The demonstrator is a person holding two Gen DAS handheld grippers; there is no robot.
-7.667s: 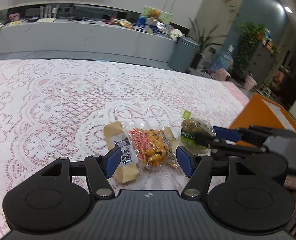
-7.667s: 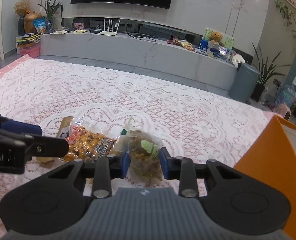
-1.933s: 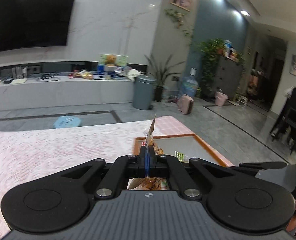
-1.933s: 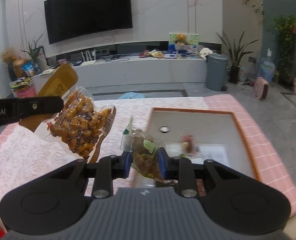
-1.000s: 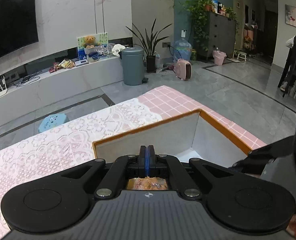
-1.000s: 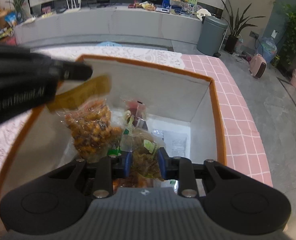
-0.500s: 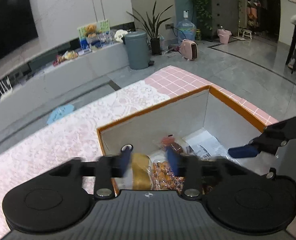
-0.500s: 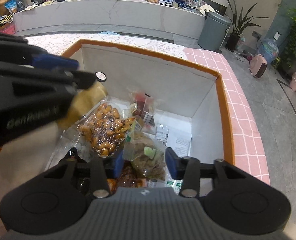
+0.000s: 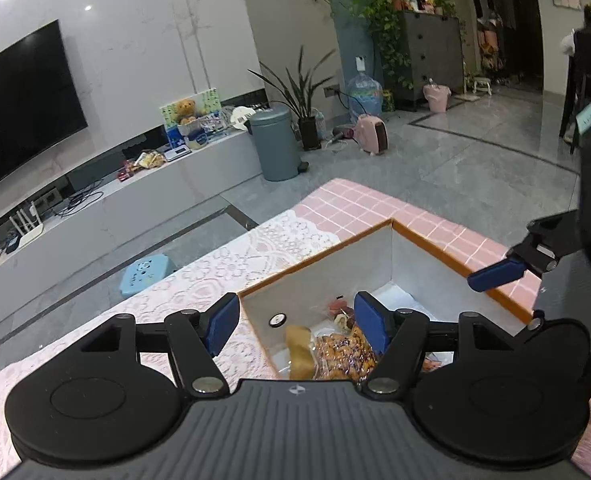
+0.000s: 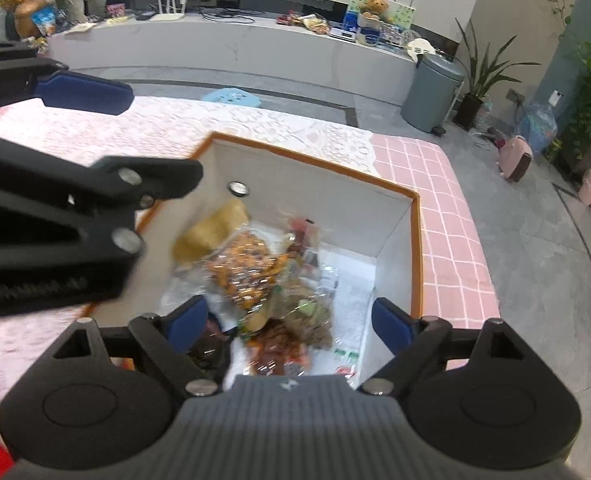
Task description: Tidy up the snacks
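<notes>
Both claws have just let go. The left claw (image 9: 297, 322) and right claw (image 10: 289, 326) are opening with nothing between their pads, and the orange snack bag (image 10: 247, 270) and the greenish snack bag (image 10: 307, 316) now lie below them in the orange-rimmed box (image 10: 415, 240). Two more snacks are stowed. No lettering is legible.

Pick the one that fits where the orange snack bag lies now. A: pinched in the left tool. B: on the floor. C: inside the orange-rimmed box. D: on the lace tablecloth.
C: the orange snack bag lies inside the orange-rimmed box, among other packets, with no tool touching it.
</notes>
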